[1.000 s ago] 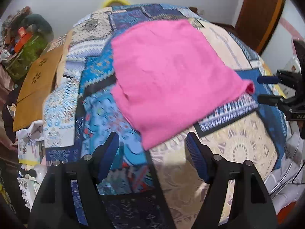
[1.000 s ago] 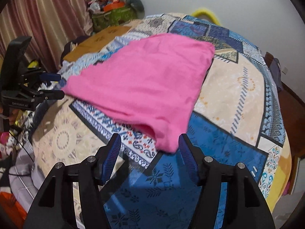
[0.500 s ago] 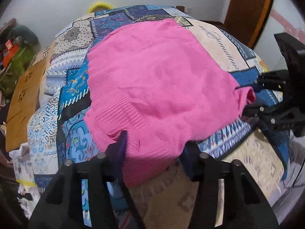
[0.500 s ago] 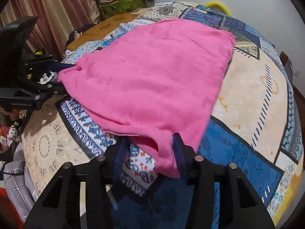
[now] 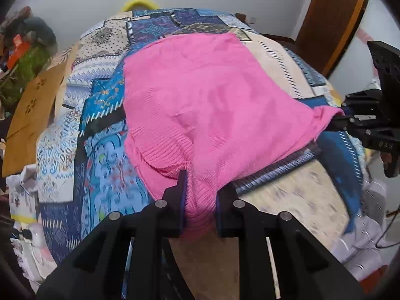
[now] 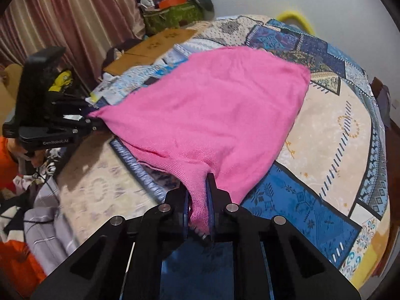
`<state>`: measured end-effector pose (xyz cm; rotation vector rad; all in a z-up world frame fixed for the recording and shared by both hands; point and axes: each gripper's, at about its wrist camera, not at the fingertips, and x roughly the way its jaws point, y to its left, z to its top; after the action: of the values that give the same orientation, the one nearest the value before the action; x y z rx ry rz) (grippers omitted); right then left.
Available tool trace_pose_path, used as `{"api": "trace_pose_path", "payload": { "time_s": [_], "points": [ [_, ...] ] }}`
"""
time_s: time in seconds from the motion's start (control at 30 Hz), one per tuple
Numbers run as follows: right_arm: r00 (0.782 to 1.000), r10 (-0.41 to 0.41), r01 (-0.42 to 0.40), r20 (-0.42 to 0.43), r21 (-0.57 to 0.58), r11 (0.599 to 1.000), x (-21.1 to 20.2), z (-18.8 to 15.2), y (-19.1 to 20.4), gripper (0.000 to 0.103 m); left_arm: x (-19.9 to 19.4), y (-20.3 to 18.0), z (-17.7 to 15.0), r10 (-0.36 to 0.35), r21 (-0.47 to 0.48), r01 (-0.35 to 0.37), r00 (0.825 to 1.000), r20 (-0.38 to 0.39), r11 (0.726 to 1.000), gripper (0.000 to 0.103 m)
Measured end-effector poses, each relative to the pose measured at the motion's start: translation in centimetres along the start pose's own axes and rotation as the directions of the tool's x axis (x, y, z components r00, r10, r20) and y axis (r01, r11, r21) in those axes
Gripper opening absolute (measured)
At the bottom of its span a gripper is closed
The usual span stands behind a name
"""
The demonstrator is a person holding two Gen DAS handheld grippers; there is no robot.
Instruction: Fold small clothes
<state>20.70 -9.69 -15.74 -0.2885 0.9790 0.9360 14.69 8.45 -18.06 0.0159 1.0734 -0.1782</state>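
A pink knit garment (image 5: 215,100) lies spread on a patterned patchwork bed cover (image 5: 100,115). My left gripper (image 5: 200,195) is shut on its near ribbed corner, which bunches between the jaws. My right gripper (image 6: 197,200) is shut on the other near corner of the pink garment (image 6: 215,110). Each gripper shows in the other's view: the right one (image 5: 345,120) at the garment's right corner, the left one (image 6: 90,120) at its left corner. The near edge is lifted slightly and stretched between them.
A brown board (image 5: 35,105) lies along the bed's left side. A green bag with clutter (image 6: 172,15) stands by the curtain (image 6: 75,22). A wooden door (image 5: 330,20) is at the back right. Clothes and bags (image 6: 37,220) lie beside the bed.
Both grippers moved forward onto the garment's near corners and closed on them. The near edge has risen off the cover and pulled taut.
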Motion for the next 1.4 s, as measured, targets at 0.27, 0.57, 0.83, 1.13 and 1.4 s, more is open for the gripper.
{"api": "trace_pose_path", "payload": {
  "time_s": [0.27,0.57,0.83,1.13,1.4],
  "points": [
    [0.999,0.0,0.0,0.032,-0.027,1.0,-2.4,1.2,0.1,0.01,-3.6,-0.2,2.6,-0.059,0.0,0.059,0.998,0.01,0.998,0.018],
    [0.994,-0.054,0.052,0.096,0.027,0.998,-2.4,6.3,-4.1,0.01,-1.7,2.1,11.4,-0.063,-0.013,0.063,0.998,-0.014,0.998,0.018],
    [0.987,-0.121,0.114,0.102,0.071,0.991,0.9,10.8,-8.5,0.01,3.7,4.3,18.4,0.037,0.032,-0.036,0.999,-0.015,0.999,0.018],
    [0.989,-0.133,0.123,0.063,0.145,0.982,7.1,13.2,-13.3,0.012,11.3,7.7,21.2,0.062,-0.001,-0.063,0.996,-0.062,0.998,0.023],
    [0.97,-0.207,0.185,0.131,0.162,0.969,5.9,13.3,-13.9,0.038,10.5,10.6,21.6,0.145,-0.107,-0.145,0.989,-0.006,0.984,0.047]
  ]
}}
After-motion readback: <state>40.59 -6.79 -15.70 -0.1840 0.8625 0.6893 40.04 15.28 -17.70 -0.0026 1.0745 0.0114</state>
